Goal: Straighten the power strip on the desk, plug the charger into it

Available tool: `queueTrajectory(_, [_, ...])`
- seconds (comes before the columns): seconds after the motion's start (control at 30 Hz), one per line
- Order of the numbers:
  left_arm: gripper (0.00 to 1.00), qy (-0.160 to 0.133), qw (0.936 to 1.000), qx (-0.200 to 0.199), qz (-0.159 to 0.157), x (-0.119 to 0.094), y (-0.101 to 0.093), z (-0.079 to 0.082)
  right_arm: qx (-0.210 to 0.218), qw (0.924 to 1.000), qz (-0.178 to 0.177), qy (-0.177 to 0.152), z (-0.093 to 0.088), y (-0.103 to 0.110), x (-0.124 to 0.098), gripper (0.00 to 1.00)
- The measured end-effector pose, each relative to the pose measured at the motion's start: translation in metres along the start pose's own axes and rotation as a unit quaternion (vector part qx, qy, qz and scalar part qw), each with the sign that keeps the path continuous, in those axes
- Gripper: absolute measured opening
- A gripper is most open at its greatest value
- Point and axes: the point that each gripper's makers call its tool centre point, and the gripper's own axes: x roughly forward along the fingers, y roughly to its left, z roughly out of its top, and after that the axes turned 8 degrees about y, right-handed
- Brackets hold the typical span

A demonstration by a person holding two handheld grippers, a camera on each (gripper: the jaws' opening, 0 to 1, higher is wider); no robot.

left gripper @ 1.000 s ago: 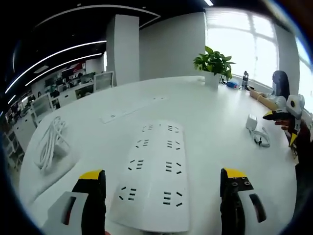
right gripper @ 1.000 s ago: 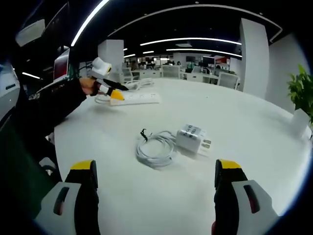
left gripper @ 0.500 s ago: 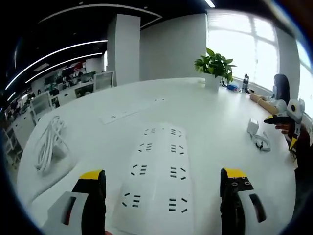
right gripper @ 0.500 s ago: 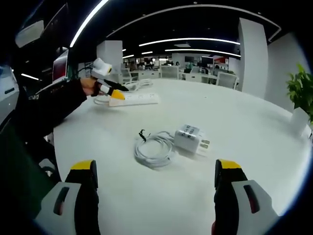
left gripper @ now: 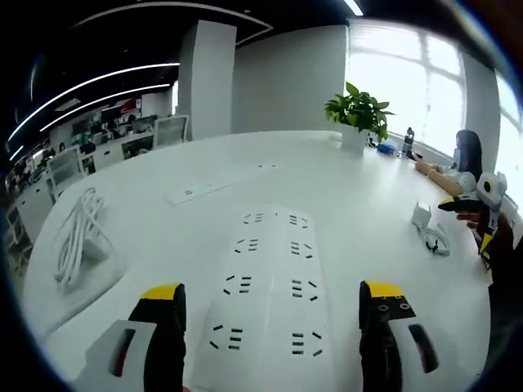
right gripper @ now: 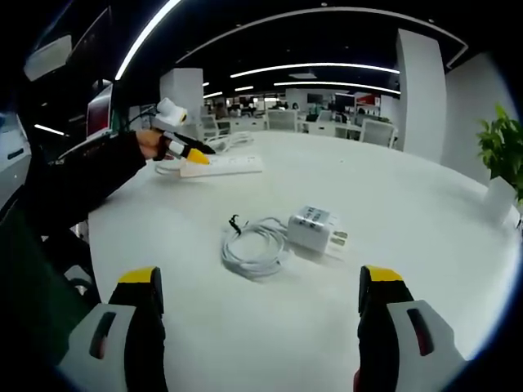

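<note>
White desk point(left gripper: 359, 204) bears the power strip point(left gripper: 271, 302), now lined up straight between the left gripper point(left gripper: 268, 300) jaws, spread wide, rather than skewed. Right gripper point(right gripper: 257, 286) also spread, empty; charger point(right gripper: 312, 231) and coiled cable point(right gripper: 252, 251) lie ahead, slightly nearer.

Potted plant point(left gripper: 357, 110) at far desk edge; white pillar point(left gripper: 206, 82) behind; office chairs point(right gripper: 286, 120) beyond.

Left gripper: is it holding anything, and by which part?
Nothing clamped: the left gripper is open, jaws straddling the near end of the power strip.
</note>
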Motion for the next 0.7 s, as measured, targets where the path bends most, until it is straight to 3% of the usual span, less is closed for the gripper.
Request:
queueTrajectory(0.23, [0.89,0.022,0.9997,0.012,0.001,0.006,0.004,0.0,0.0,1.0,-0.002,0.002,-0.001,-0.002,0.0,0.99])
queueTrajectory(0.7, [0.9,0.038,0.9989,0.02,-0.018,0.019,0.003,0.0,0.001,1.0,0.001,0.001,-0.002,-0.002,0.003,0.99])
